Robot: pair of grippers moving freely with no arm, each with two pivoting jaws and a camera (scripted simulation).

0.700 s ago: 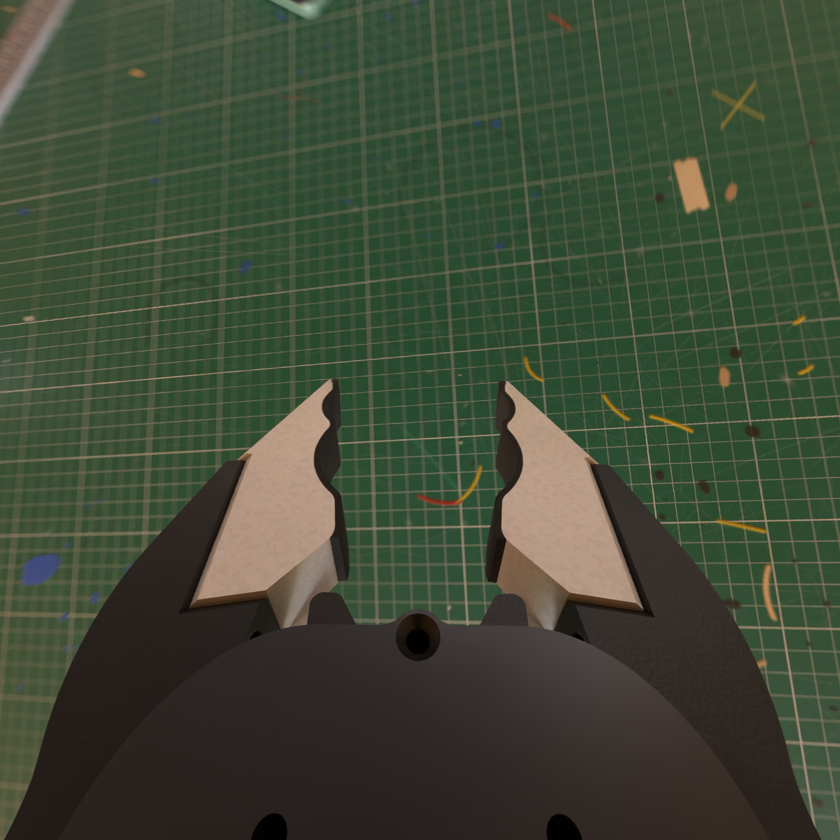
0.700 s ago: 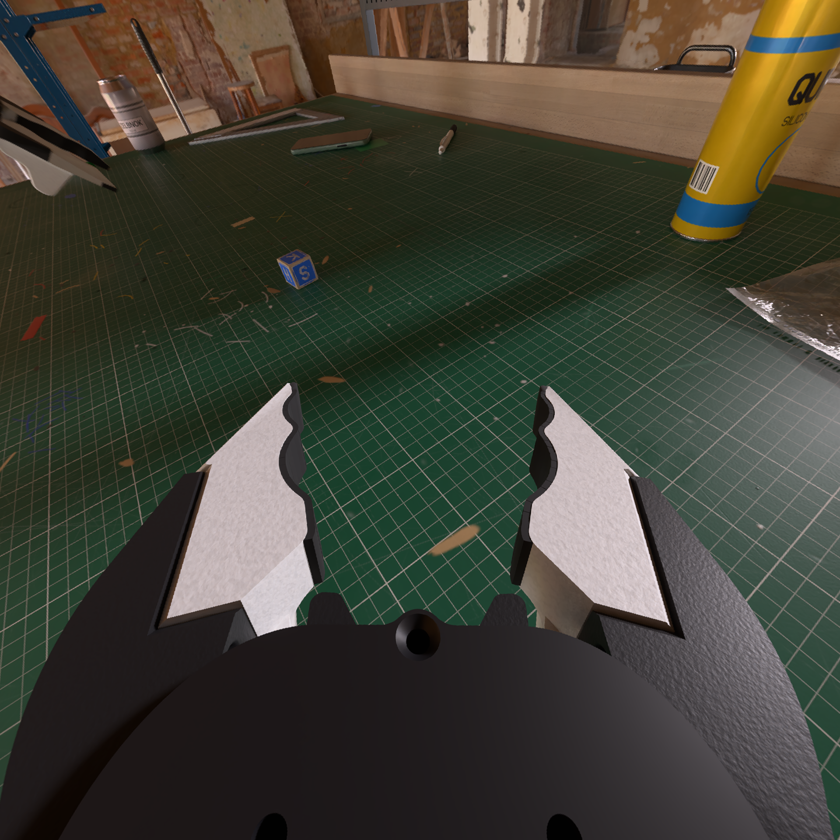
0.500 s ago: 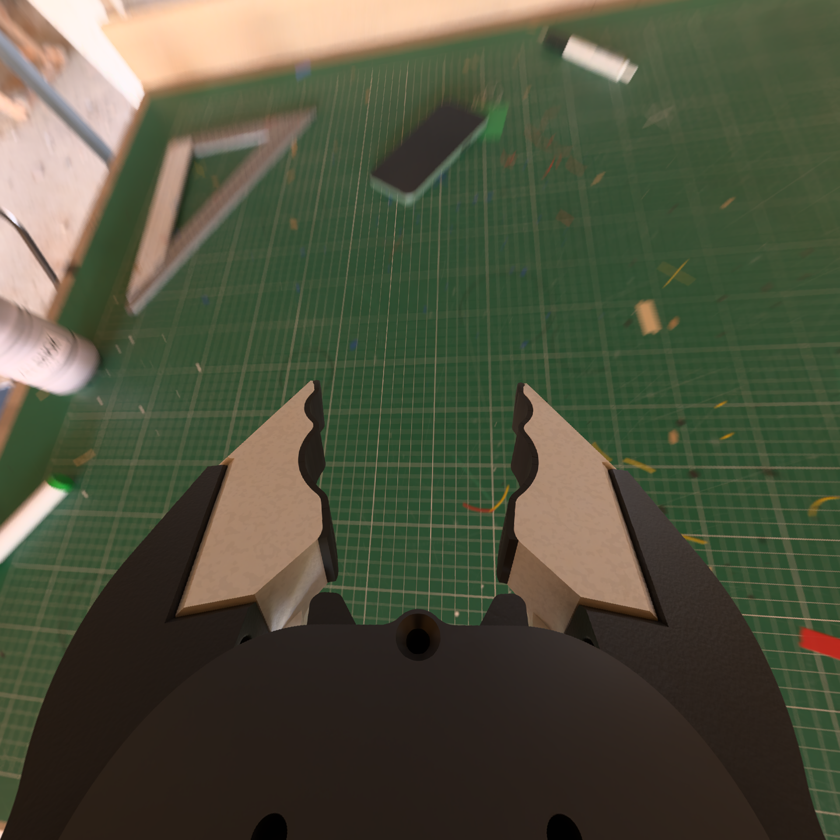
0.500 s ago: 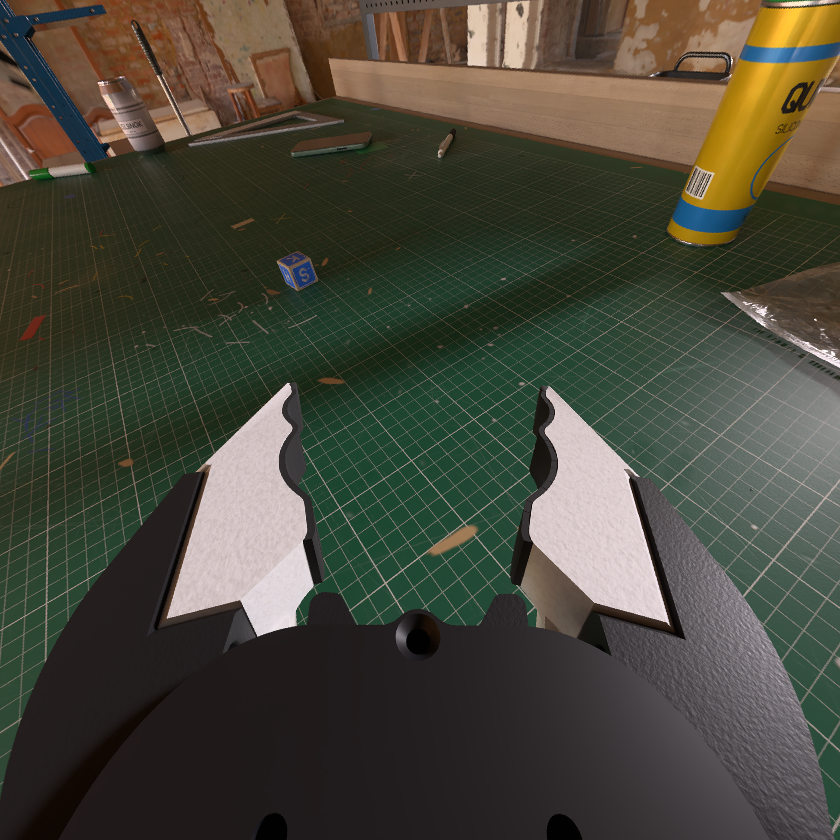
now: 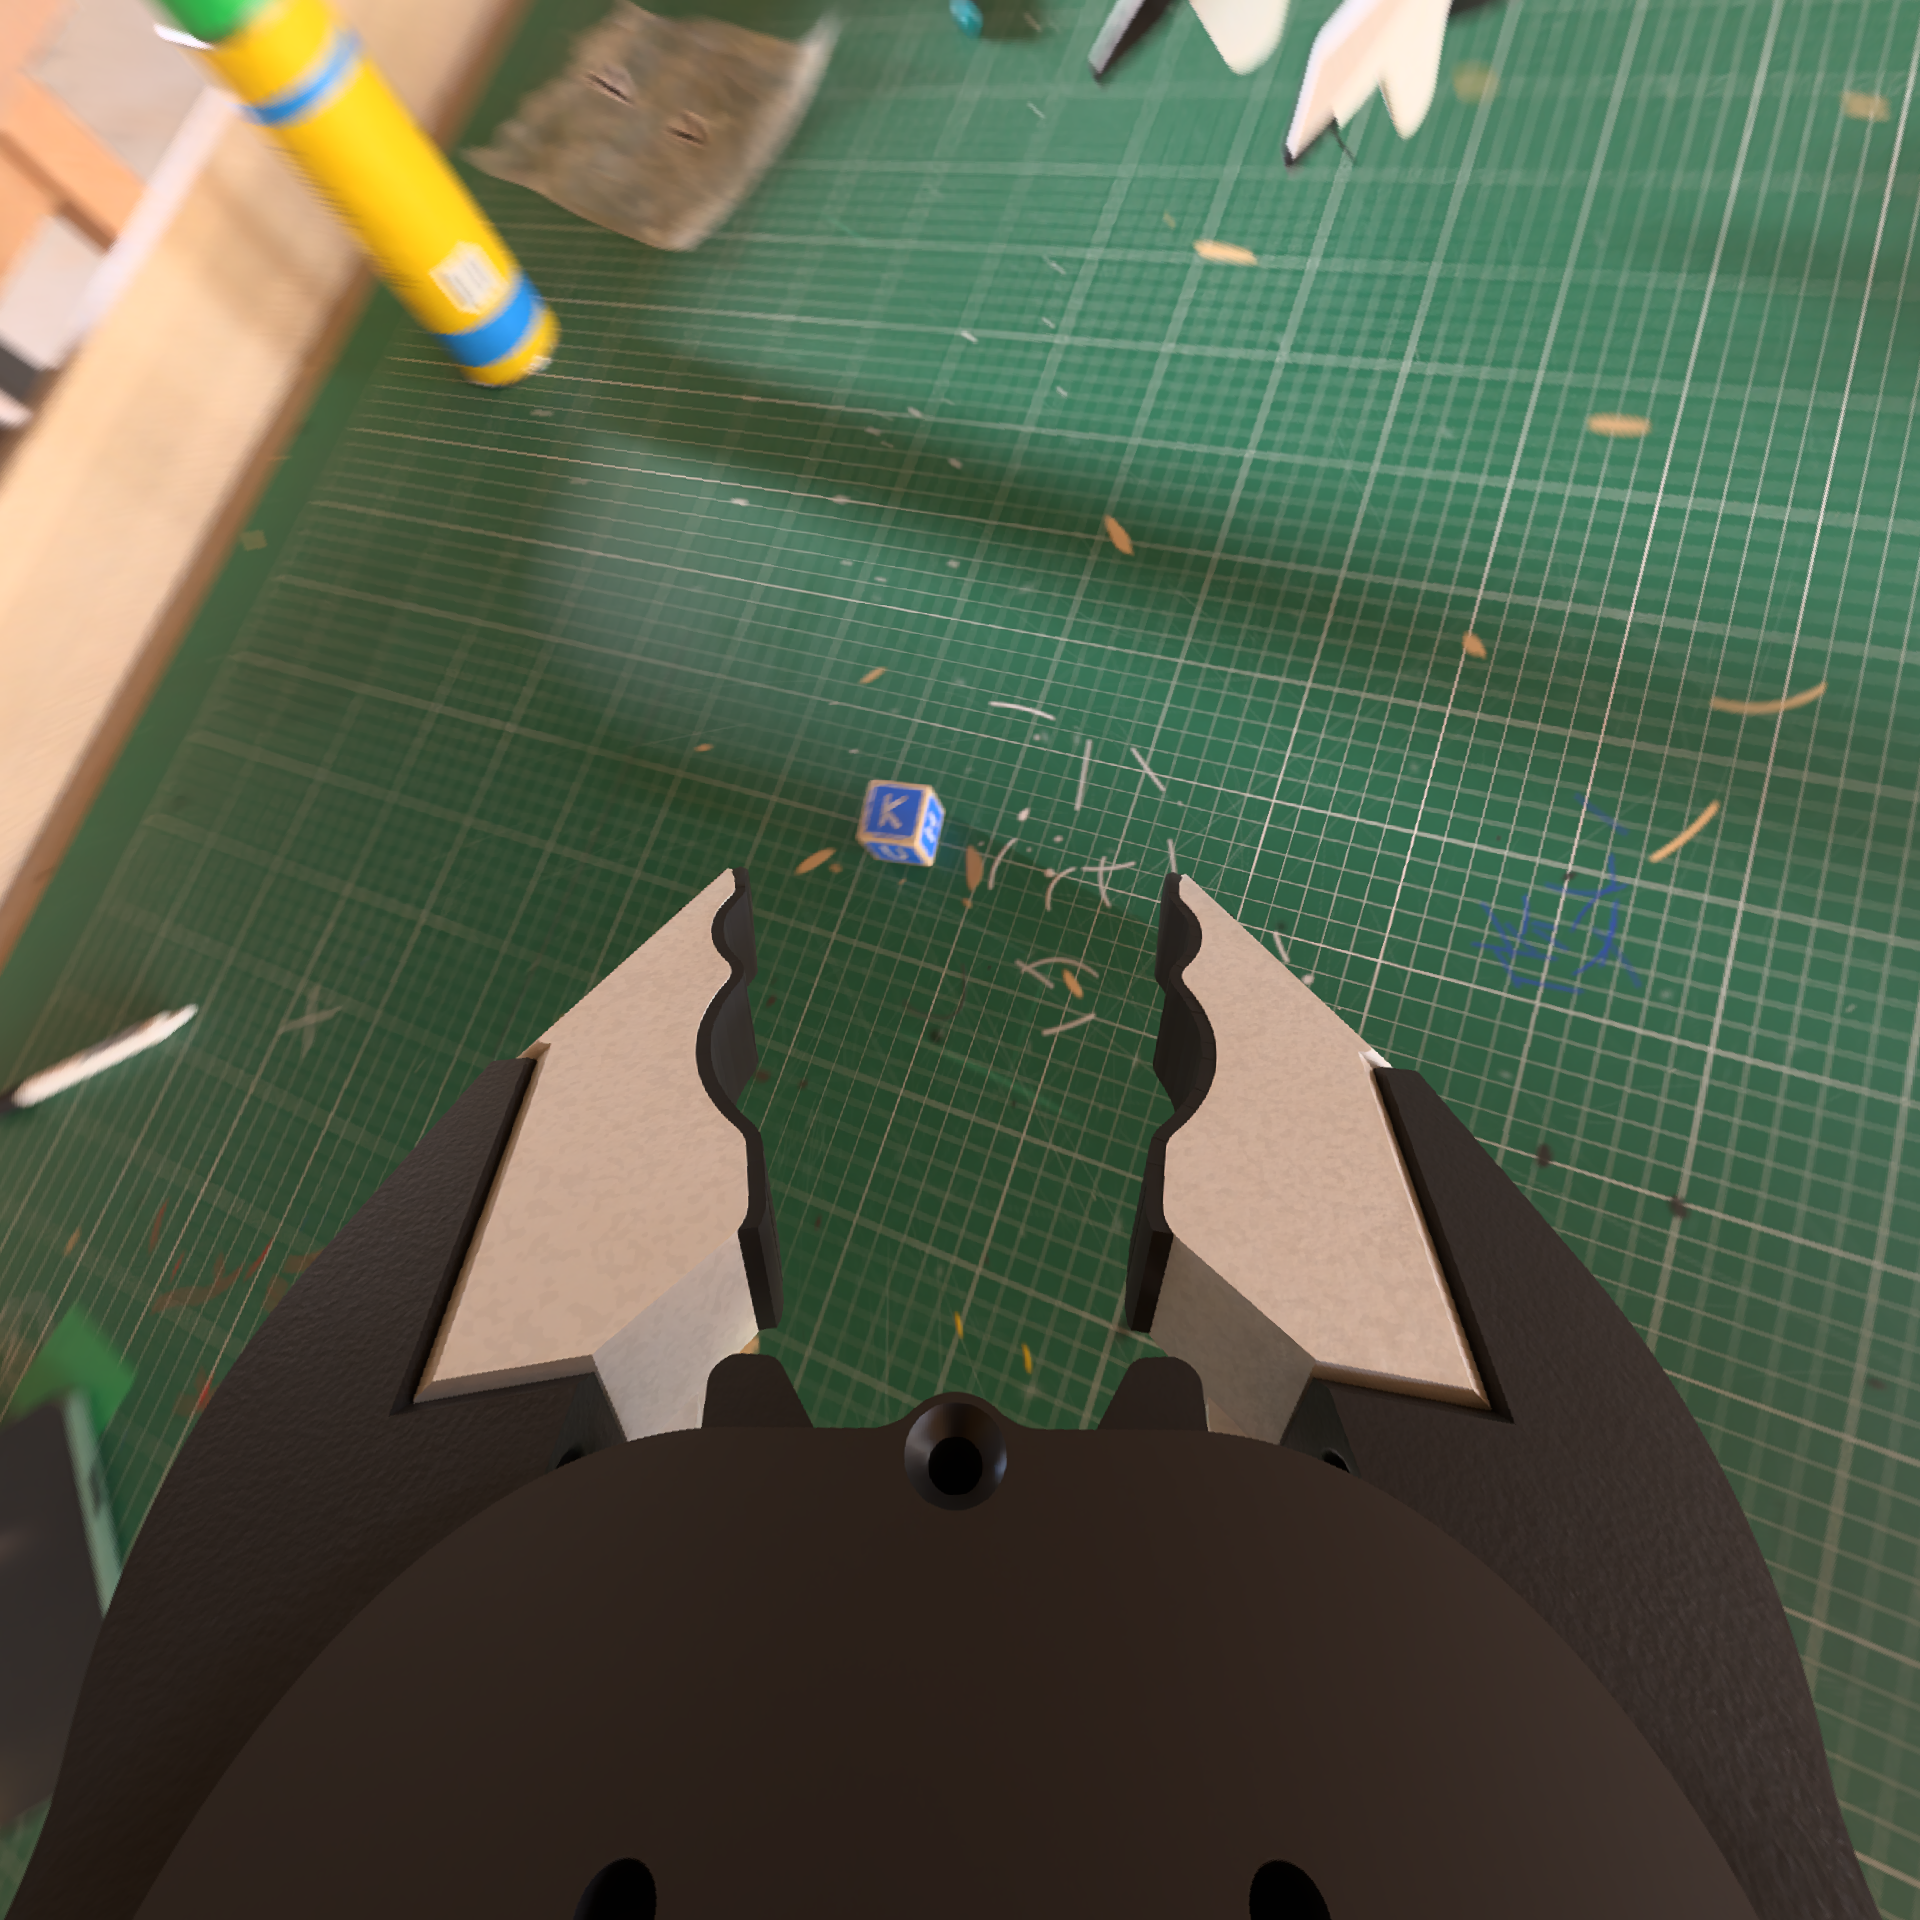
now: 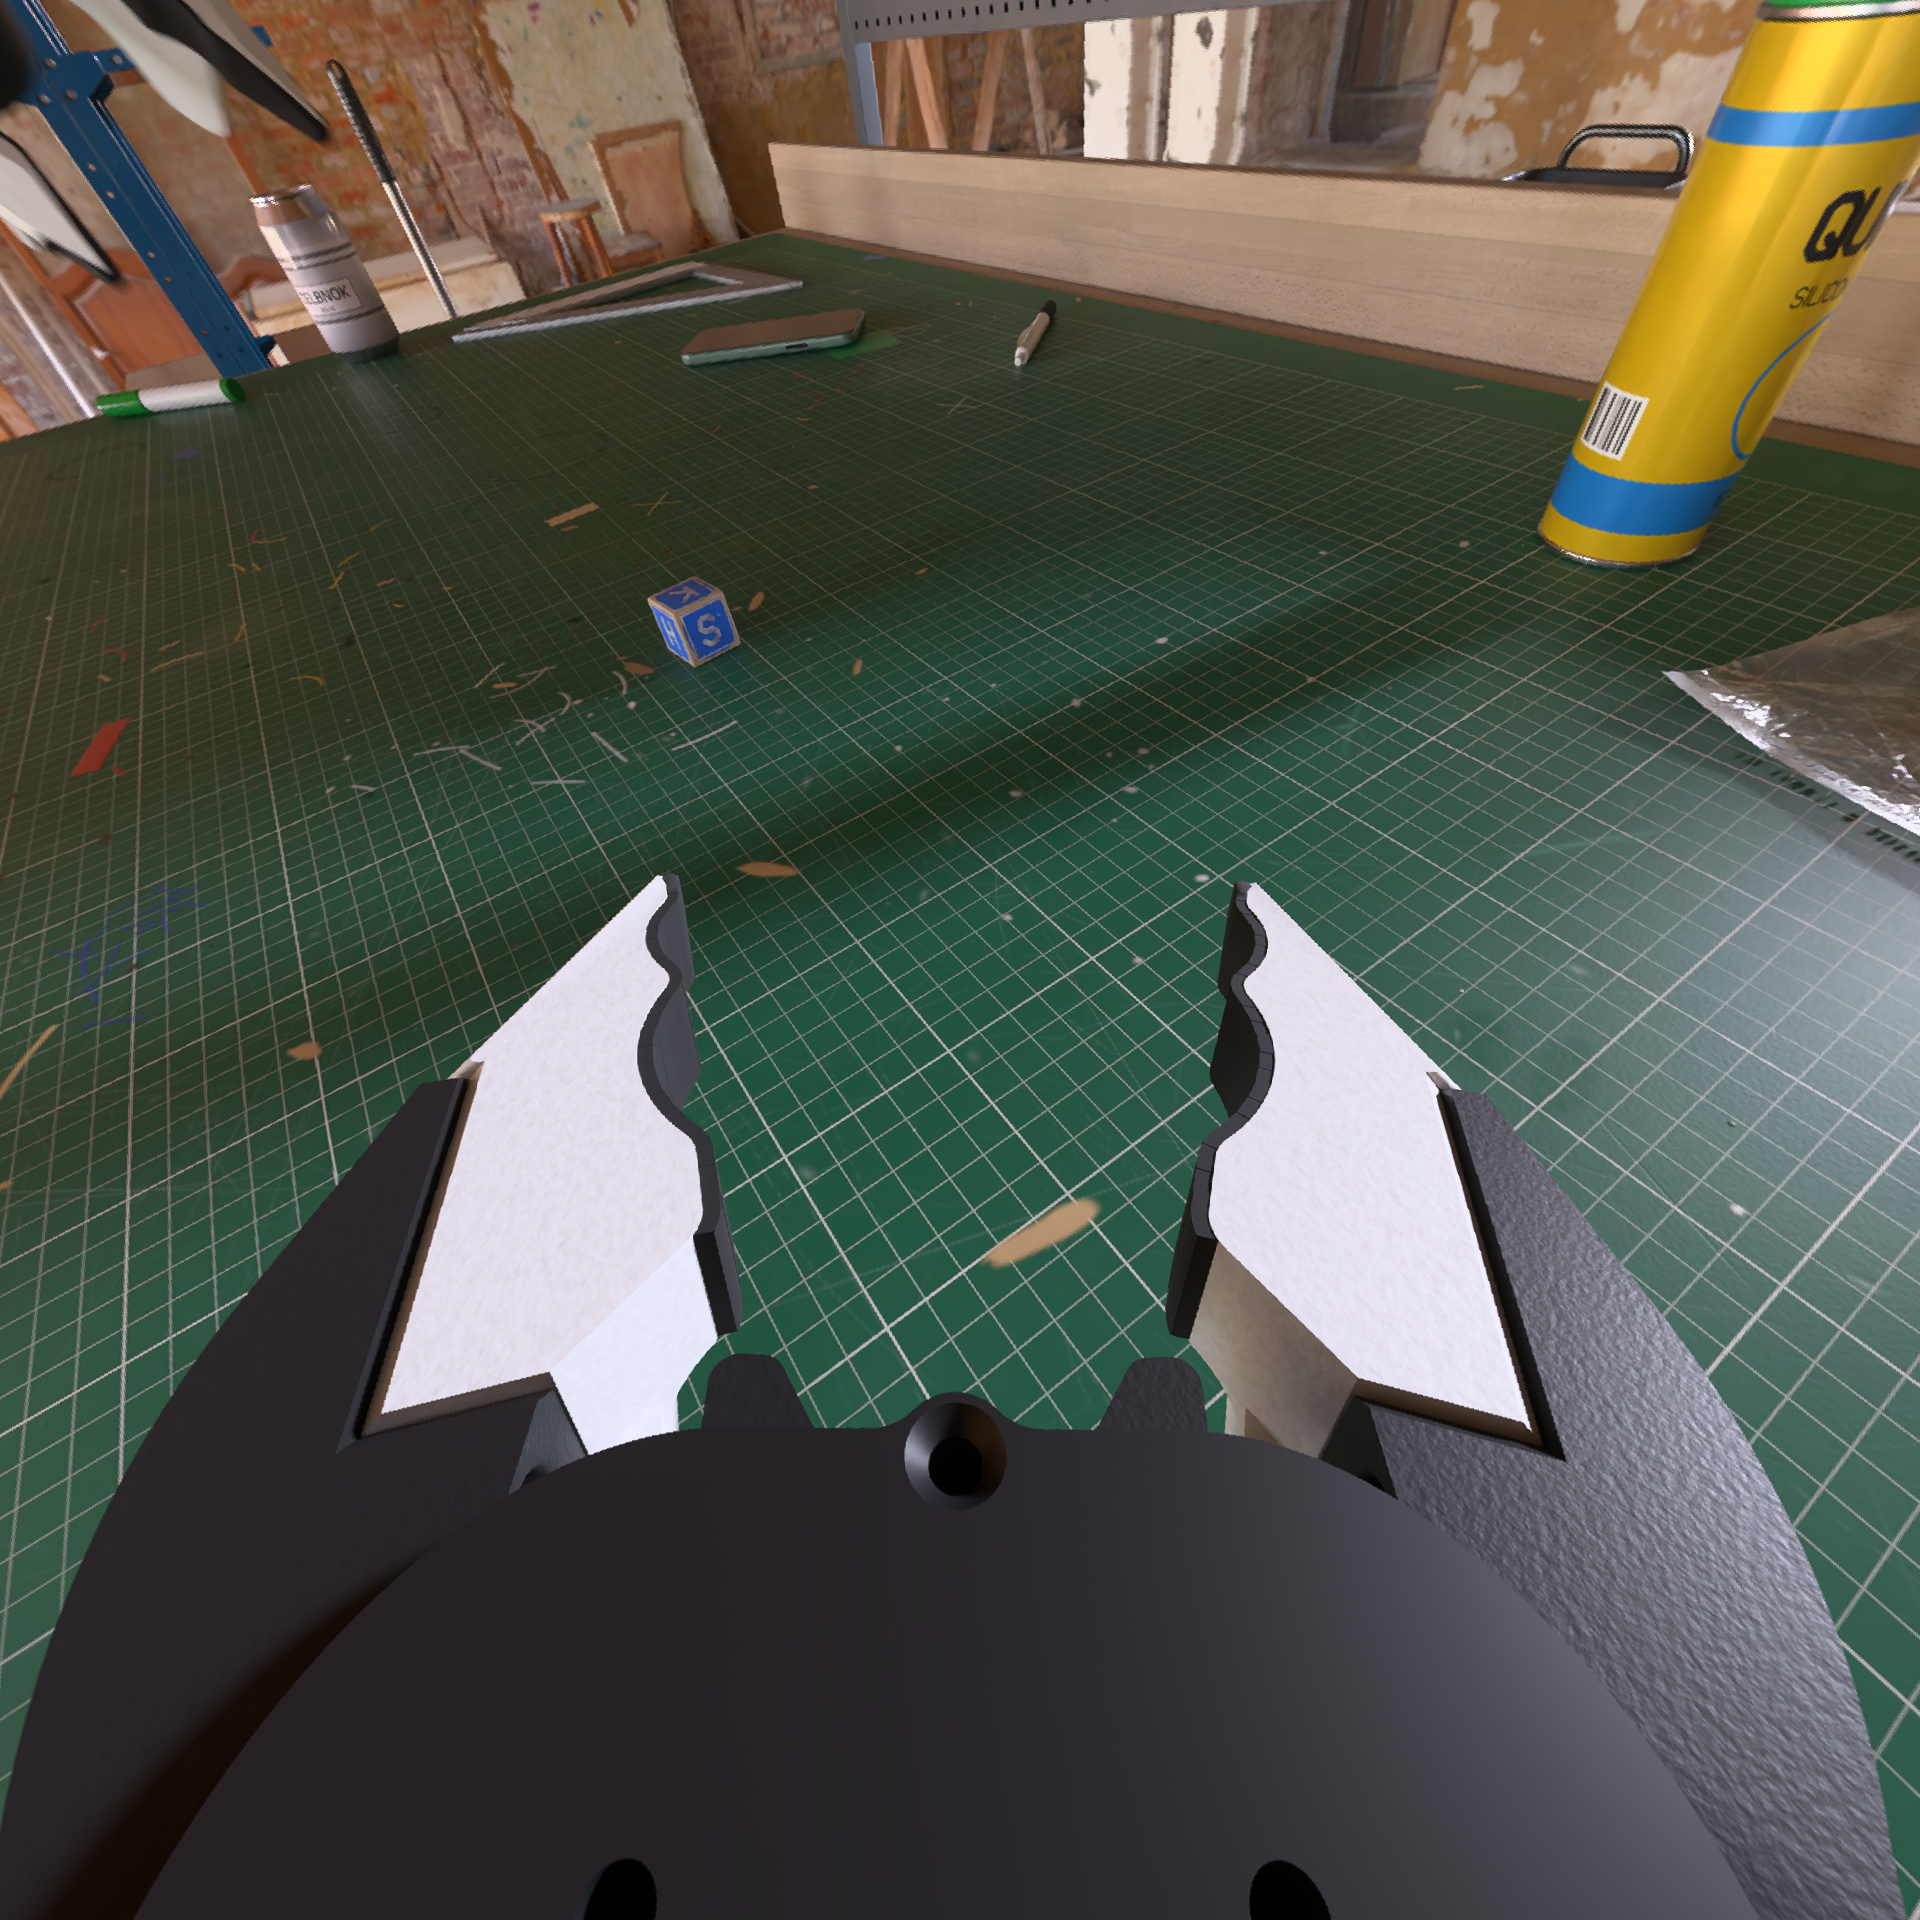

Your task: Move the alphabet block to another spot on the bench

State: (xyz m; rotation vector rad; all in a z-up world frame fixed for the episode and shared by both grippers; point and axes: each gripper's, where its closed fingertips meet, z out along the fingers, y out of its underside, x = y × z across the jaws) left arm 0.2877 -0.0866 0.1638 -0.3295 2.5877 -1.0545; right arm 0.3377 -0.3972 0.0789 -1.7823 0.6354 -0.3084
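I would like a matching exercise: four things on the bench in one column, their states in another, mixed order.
1. alphabet block
2. yellow tube
3. phone
4. left claw

a. lying flat near the far edge
b. open, above the mat
c. standing upright
d. alone among the shavings

Pairs: 1-d, 2-c, 3-a, 4-b

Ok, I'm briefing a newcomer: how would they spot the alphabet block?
Start at the green cutting mat, left of the tall yellow tube. The alphabet block sits alone among wood shavings: a small blue cube with pale edges, the only cube there.
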